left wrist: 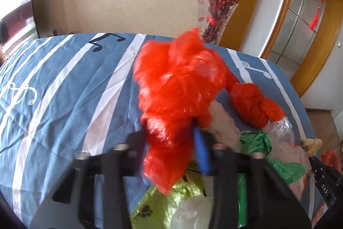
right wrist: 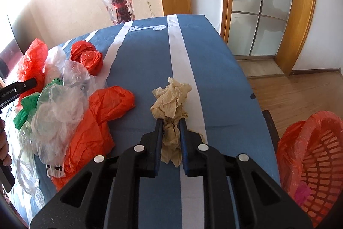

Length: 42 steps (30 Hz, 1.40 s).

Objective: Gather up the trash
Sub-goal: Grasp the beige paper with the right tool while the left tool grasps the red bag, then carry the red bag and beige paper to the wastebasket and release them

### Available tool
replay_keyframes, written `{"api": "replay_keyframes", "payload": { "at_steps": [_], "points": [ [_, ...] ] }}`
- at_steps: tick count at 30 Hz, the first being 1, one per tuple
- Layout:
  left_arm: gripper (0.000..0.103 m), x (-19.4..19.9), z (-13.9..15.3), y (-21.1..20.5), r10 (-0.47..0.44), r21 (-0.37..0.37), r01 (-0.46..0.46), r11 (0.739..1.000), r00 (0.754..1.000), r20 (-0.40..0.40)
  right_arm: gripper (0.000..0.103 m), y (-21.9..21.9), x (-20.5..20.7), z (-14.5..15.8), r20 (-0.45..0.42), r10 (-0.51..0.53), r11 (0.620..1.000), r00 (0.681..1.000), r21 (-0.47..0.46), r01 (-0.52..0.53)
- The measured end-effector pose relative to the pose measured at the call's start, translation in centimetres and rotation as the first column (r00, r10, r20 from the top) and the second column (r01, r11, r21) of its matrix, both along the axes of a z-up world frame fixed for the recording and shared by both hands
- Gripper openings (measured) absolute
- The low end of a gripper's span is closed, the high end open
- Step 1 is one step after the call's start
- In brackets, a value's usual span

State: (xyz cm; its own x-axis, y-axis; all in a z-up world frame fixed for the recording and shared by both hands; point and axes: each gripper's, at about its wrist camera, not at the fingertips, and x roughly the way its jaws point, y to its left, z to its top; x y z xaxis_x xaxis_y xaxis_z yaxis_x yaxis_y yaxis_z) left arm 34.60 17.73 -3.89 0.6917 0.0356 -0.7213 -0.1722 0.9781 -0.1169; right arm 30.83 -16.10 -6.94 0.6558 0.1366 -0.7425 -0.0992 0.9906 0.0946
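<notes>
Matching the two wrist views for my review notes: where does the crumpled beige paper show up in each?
Left wrist: crumpled beige paper at the far right edge, small, past the green bag.
Right wrist: centre, pinched between the right gripper fingers.
Shared landmark: glass vase of red branches behind the table.

We count three red plastic bags on the worktop [right wrist: 214, 70]: one [right wrist: 32, 63] at its left edge, a knotted one [right wrist: 86, 56] nearer the far edge, and a flattened one [right wrist: 100, 119]. We see one green bag [right wrist: 26, 106], at least two clear bags [right wrist: 57, 115], one crumpled tan paper [right wrist: 170, 100], one yellow-green wrapper [left wrist: 163, 203], one glass vase [right wrist: 118, 3] and one red basket [right wrist: 317, 164].
</notes>
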Motion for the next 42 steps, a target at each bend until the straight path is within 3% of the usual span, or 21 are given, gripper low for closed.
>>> {"api": "replay_keyframes", "payload": {
  "at_steps": [4,11,23,32,42],
  "points": [
    [0.017,-1.3,1.1,0.1,-0.007,0.014,0.006,1.000,0.999,0.049,0.016,-0.4,-0.9,0.5,0.012,-0.001,1.000,1.000,0.005,0.001],
    [0.016,-4.9,5.4,-0.1,-0.008,0.002,0.008,1.000,0.989,0.149,0.016,-1.6,-3.4,3.3,0.079,-0.006,1.000,0.997,0.022,0.005],
    [0.017,-10.2,10.2,-8.0,-0.178,-0.015,0.187,0.982,0.957,0.227,0.016,-5.4,-9.2,8.9,0.224,-0.058,0.996,0.973,0.073,0.042],
    [0.017,-11.6,10.3,-15.1,-0.317,-0.044,0.336,0.941,0.918,0.238,0.016,-8.9,-13.5,11.7,0.305,-0.120,0.990,0.945,0.114,0.089],
    [0.017,-13.0,9.5,-22.8,-0.455,-0.075,0.480,0.874,0.863,0.219,0.016,-13.5,-17.3,12.3,0.346,-0.209,0.976,0.915,0.134,0.172]
  ]
}}
